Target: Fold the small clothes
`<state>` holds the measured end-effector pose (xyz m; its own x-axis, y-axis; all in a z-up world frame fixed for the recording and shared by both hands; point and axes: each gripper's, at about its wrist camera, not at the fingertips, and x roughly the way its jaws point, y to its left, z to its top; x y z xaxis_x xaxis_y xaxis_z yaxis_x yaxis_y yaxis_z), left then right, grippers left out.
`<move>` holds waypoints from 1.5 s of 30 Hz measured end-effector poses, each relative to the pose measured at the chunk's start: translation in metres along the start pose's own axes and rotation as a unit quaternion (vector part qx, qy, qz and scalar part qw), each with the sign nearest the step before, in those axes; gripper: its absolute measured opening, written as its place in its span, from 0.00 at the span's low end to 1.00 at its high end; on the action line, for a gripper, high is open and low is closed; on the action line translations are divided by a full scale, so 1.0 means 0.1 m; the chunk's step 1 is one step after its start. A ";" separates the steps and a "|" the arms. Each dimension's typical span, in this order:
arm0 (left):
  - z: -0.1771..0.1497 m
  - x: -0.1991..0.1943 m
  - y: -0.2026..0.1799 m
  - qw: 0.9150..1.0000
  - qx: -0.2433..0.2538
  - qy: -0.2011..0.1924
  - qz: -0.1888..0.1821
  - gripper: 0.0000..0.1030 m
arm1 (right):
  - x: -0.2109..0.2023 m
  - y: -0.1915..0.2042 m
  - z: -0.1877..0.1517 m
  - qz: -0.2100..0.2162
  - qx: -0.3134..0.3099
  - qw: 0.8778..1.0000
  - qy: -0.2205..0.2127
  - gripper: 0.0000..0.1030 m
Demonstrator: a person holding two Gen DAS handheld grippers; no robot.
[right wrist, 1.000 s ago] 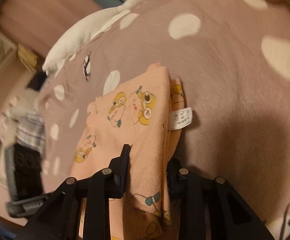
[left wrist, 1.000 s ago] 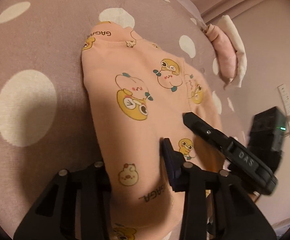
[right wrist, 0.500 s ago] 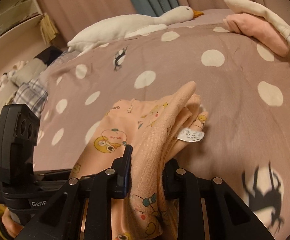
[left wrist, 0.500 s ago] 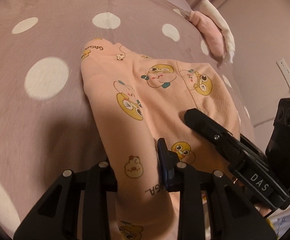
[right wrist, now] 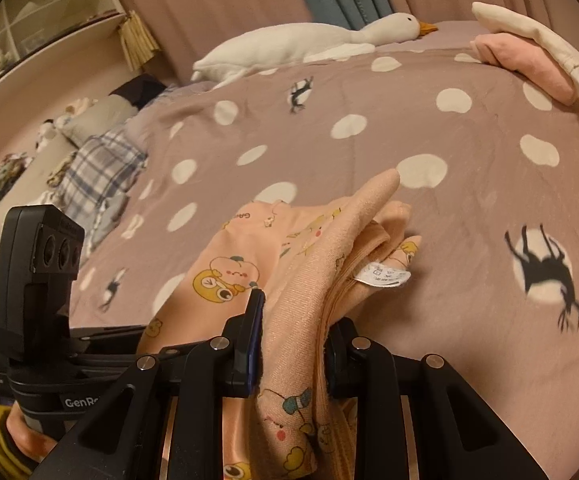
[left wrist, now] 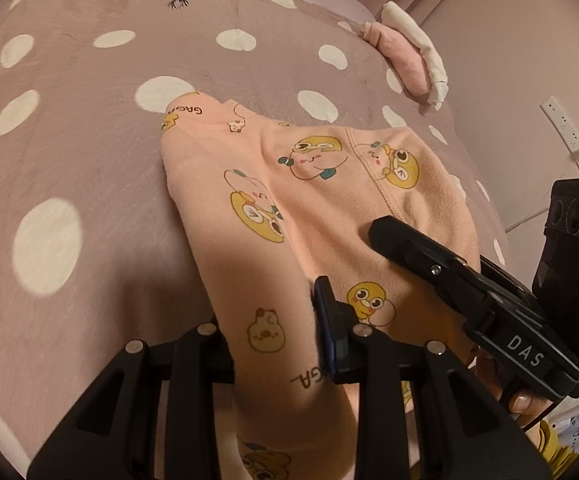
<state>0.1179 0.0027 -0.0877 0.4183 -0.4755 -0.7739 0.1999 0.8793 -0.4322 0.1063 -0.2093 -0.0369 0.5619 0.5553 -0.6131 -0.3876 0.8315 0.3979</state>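
Garment: the peach printed garment (left wrist: pixel 329 208) lies on the mauve spotted bedcover (left wrist: pixel 89 160), its near edge lifted off the cover in both your tools.
Left gripper: your left gripper (left wrist: pixel 277 332) is clamped on the near left edge of the garment; cloth fills the gap between its fingers.
Right gripper: your right gripper (right wrist: pixel 293 344) pinches a bunched fold of the same cloth, several layers thick, at the garment's right side; from the left wrist view it reaches in from the right, its finger lying on the fabric.
Care label: a white care label (right wrist: pixel 381 276) sticks out of the folded layers just beyond your right fingers.
Far right: a folded pink and white stack (right wrist: pixel 529 60) sits at the far right of the bed, well apart from the garment.
Far edge: a white goose plush (right wrist: pixel 309 40) lies along the far side.
Left of bed: a plaid cloth (right wrist: pixel 101 168) lies near the left side.
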 end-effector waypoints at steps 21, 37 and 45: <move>-0.52 -0.99 -0.14 0.996 0.017 -0.079 0.028 0.27 | -0.49 0.77 -0.17 0.047 -0.068 0.996 -0.039 0.26; -0.56 -1.48 -0.07 0.989 0.018 -0.139 0.045 0.27 | -0.58 1.15 -0.04 0.076 -0.113 0.989 -0.064 0.26; -0.57 -1.61 -0.04 0.986 0.021 -0.156 0.058 0.28 | -0.55 1.23 0.02 0.087 -0.127 0.986 -0.068 0.26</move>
<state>-0.0006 0.0745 0.0121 0.6909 -0.3454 -0.6351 0.1675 0.9311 -0.3241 0.0288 -0.1372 0.0471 0.5569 0.6999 -0.4471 -0.6470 0.7032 0.2949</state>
